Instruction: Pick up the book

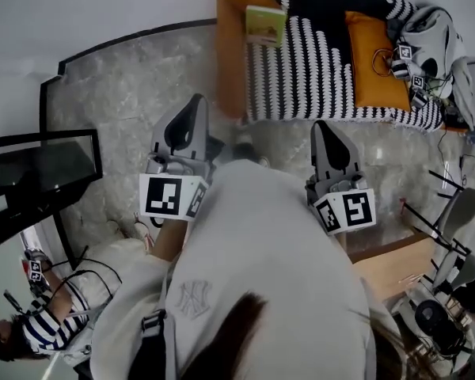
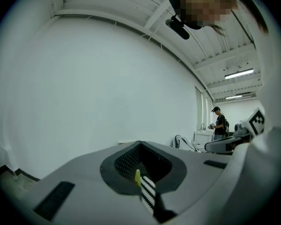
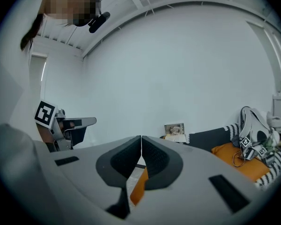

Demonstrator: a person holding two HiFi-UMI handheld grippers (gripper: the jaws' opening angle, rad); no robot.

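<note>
The book has a green cover and lies on the left end of a sofa with a black-and-white striped blanket, far ahead of both grippers. My left gripper and right gripper are held side by side over the marble floor, pointing at the sofa, both shut and empty. In the left gripper view, below the closed tips of the left gripper, a sliver of the green book and the stripes show. In the right gripper view the right gripper is shut, and the orange sofa side shows through the slot below its tips.
An orange cushion and a grey bundle with marker cubes lie on the sofa's right. A picture card leans on the wall. A dark screen and a seated person are left; a wooden table and chairs are right.
</note>
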